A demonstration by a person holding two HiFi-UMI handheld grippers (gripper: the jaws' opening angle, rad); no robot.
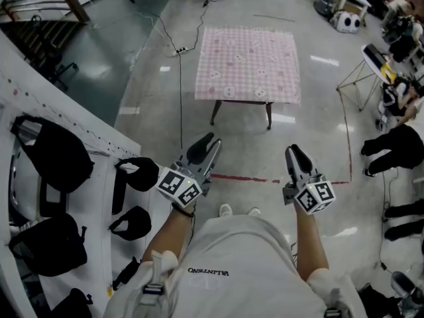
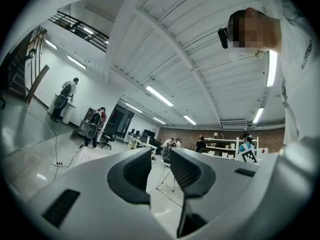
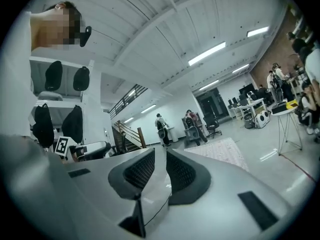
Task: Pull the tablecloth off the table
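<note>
Well beyond left tool [image 1: 208, 144], right tool [image 1: 295, 154]: tablecloth [image 1: 247, 63]

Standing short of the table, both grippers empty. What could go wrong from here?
1. The black cable lies on the floor beside the path to the table: possible trip or snag.
2. The tablecloth covers a small, thin-legged table: a hard pull might drag or tip it.
</note>
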